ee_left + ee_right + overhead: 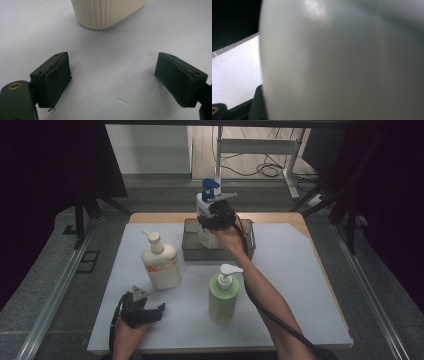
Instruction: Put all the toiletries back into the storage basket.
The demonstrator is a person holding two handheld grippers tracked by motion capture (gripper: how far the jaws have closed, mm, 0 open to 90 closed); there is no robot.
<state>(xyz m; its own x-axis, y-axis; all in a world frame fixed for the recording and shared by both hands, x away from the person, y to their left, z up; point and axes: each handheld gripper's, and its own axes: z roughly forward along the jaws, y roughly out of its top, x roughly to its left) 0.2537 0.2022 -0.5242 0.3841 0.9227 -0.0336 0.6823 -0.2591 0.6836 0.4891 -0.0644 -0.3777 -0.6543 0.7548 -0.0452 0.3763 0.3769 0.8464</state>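
A white bottle with a blue pump (206, 202) is held by the right gripper (216, 216) just over a grey plastic bin (192, 251) at the far side of the tabletop (300, 285). The bottle's bottom looks to be going into the bin, but whether it rests on the bin's floor cannot be told. In the right gripper view, the white bottle (342, 62) is very close, and it seems to be pinched between the jaws.

Two more bottles are left standing on the tabletop: a cream pump bottle (161, 262) and a green pump bottle (223, 295). Neither one is touched yet.

The left gripper (142, 309) is rested low near the front edge, with its jaws spread wide and nothing between them. The cream bottle's base (105, 12) is seen just ahead of it.

So about one bottle of three is nearly put away, and two are probably left.
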